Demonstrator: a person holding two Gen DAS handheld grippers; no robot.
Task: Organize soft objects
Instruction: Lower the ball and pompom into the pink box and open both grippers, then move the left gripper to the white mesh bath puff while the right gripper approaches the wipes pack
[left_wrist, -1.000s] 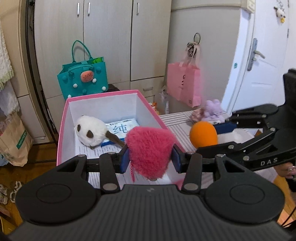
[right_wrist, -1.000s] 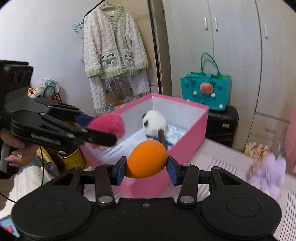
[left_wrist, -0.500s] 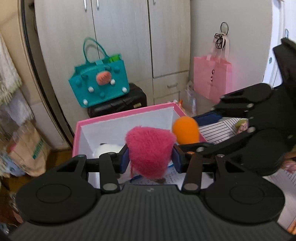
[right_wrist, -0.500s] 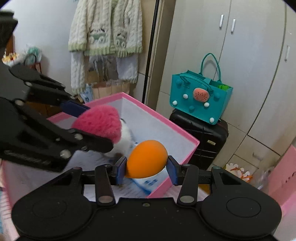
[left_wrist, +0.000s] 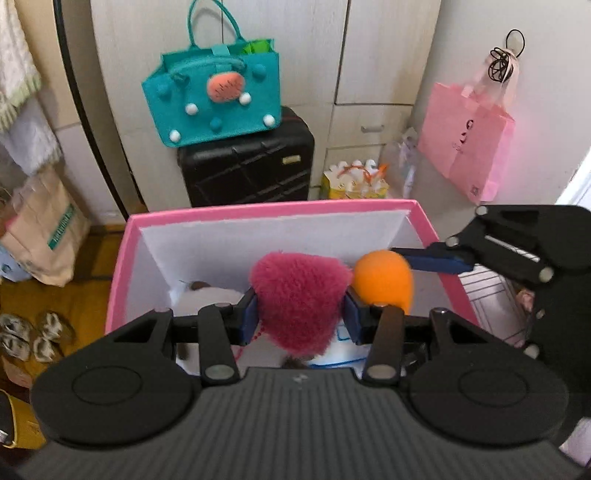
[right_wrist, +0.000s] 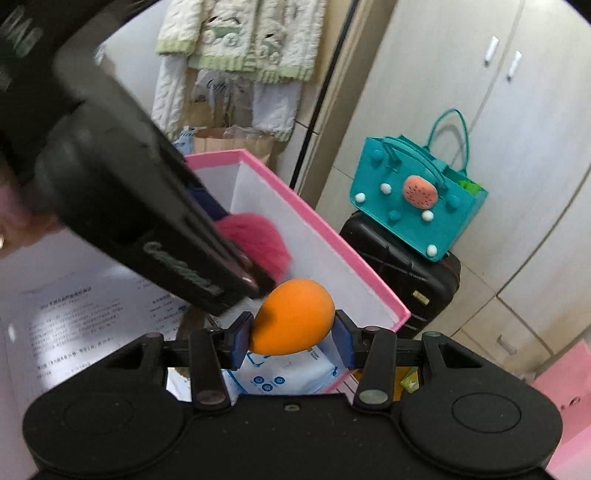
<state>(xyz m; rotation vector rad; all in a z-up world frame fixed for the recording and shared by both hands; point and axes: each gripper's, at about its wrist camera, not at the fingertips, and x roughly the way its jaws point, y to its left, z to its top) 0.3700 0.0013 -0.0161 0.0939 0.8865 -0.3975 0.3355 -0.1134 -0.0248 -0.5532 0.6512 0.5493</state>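
Left tongs (left_wrist: 299, 314): clenched on the pink fluffy toy (left_wrist: 299, 302), blue pads pressing both its sides.
Right tongs (right_wrist: 291, 334): clenched on the orange egg-shaped toy (right_wrist: 293, 317).
Toys: both held over the open pink box (left_wrist: 122, 280); the orange one sits just beside the pink one, to the left tongs' right.
Beneath the left tongs: a white plush (left_wrist: 207, 297) lies in the box, partly hidden.
Beneath the right tongs: blue-printed packet (right_wrist: 284, 376) on the box floor.
Beyond the box: black suitcase (left_wrist: 247, 170) with a teal felt bag (left_wrist: 214, 96) on top; a pink paper bag (left_wrist: 465, 144) hangs to the right.
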